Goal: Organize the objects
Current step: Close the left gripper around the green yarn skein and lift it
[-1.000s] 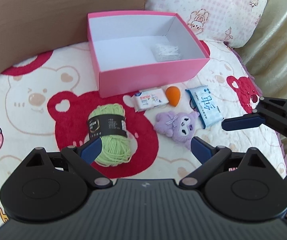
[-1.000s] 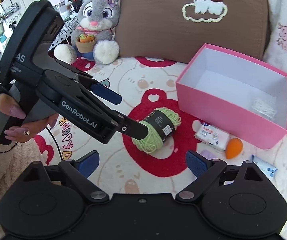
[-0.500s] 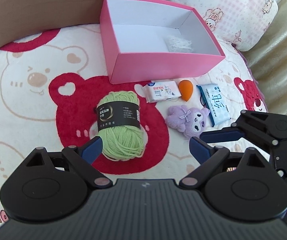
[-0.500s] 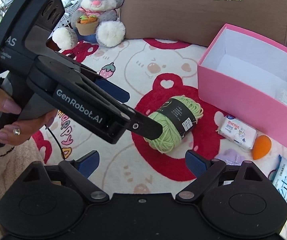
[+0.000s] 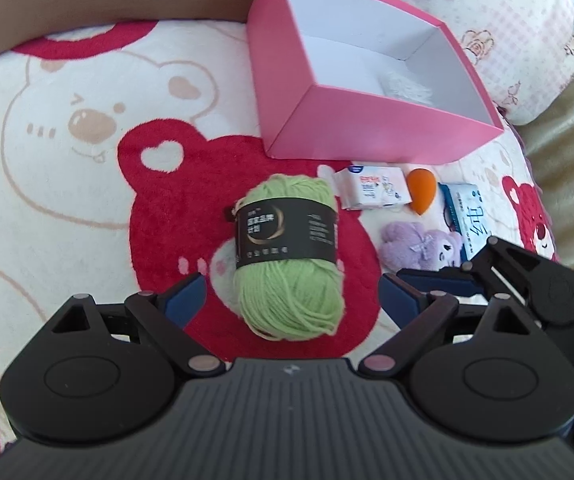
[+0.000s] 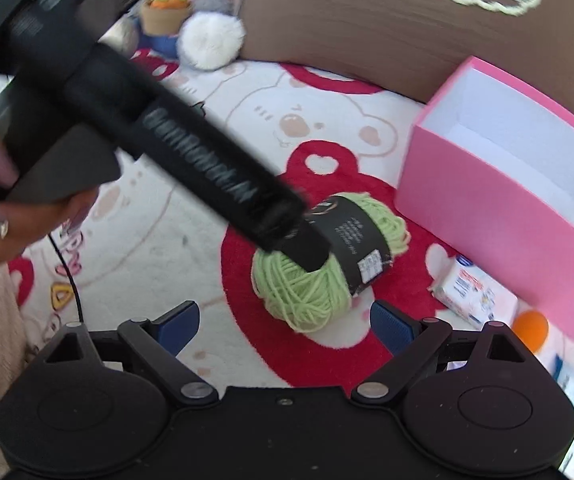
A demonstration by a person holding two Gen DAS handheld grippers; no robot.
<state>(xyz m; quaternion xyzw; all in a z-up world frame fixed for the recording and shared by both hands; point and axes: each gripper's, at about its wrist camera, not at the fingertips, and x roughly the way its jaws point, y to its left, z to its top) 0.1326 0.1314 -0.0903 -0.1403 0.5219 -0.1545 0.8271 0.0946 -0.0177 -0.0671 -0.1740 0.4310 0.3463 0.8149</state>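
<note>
A cream blanket [image 5: 67, 208] printed with red bears covers the surface, a brown cushion [image 6: 367, 28] behind. The green yarn ball [image 5: 291, 256] lies between the wide-open, empty left gripper [image 5: 291, 292] fingers; the right gripper [image 6: 285, 320] is equally spread, pink box [image 5: 367, 132] beyond

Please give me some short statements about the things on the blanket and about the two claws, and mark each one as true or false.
1. The green yarn ball lies inside the pink box. False: it lies on the blanket, in front of the box.
2. The left claw is open, with the yarn between its pads. True.
3. The orange sponge lies between the white packet and the blue packet. True.
4. The right claw is shut on the purple plush toy. False: it is open and holds nothing.
5. The box holds nothing at all. False: a small pale item lies inside.
</note>
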